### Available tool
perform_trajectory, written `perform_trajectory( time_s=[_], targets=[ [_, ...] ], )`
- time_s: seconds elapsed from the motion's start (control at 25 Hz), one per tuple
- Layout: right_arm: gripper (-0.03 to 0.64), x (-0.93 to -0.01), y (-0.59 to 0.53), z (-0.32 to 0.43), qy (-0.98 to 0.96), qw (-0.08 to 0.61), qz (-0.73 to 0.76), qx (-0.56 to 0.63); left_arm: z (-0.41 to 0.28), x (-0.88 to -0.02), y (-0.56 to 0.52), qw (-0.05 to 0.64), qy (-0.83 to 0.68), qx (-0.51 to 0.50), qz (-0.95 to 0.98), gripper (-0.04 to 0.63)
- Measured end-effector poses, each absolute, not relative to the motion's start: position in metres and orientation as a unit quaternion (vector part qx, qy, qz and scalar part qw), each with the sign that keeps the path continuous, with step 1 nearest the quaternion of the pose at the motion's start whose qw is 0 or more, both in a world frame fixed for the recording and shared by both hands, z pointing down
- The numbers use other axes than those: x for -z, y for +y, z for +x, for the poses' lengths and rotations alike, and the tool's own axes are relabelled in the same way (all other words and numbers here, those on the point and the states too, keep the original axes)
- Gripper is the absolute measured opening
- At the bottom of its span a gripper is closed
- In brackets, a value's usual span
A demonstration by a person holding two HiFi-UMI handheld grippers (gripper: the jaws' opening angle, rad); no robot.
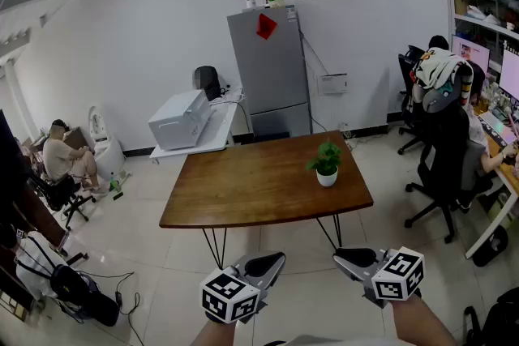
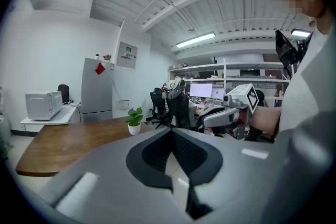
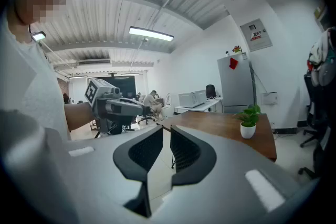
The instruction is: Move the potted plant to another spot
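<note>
A small potted plant (image 1: 327, 164) with green leaves in a white pot stands near the right edge of the brown wooden table (image 1: 243, 184). Both grippers hover low in the head view, short of the table's near edge and well apart from the plant. My left gripper (image 1: 274, 261) is shut with nothing between its jaws. My right gripper (image 1: 344, 257) is shut and empty too. In the left gripper view the plant (image 2: 135, 121) sits beyond the jaw tips (image 2: 170, 131). The right gripper view shows the plant (image 3: 249, 122) right of its jaw tips (image 3: 166, 129).
A grey fridge (image 1: 268, 73) and a white side table carrying a white appliance (image 1: 180, 119) stand behind the table. Black office chairs (image 1: 442, 162) and a desk with monitors line the right. A seated person (image 1: 63, 155) and a dark bag (image 1: 77, 288) are at the left.
</note>
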State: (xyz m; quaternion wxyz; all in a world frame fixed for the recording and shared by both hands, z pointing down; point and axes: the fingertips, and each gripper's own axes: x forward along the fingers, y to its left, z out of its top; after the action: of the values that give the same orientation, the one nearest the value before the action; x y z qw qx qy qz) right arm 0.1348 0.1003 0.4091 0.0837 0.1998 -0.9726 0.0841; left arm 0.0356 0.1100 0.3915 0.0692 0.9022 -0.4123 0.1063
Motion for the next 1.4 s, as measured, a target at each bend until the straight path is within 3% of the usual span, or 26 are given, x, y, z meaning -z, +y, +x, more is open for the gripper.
perform_trajectory(
  time_s=[0.4, 1.04, 1.4],
  targets=[
    [0.032, -0.428, 0.025, 0.133, -0.966, 0.093, 0.224, -0.092, 0.016, -0.4, 0.028, 0.072, -0.409, -0.1, 0.904, -0.005],
    [0.008, -0.461, -0.219, 0.076, -0.935, 0.118, 0.305, -0.138, -0.073, -0.436, -0.238, 0.127, -0.369, -0.108, 0.915, -0.005],
    [0.003, -0.484, -0.257, 0.093, -0.931, 0.142, 0.301, -0.152, -0.062, -0.456, -0.272, 0.152, -0.361, -0.114, 0.913, -0.005]
  ],
)
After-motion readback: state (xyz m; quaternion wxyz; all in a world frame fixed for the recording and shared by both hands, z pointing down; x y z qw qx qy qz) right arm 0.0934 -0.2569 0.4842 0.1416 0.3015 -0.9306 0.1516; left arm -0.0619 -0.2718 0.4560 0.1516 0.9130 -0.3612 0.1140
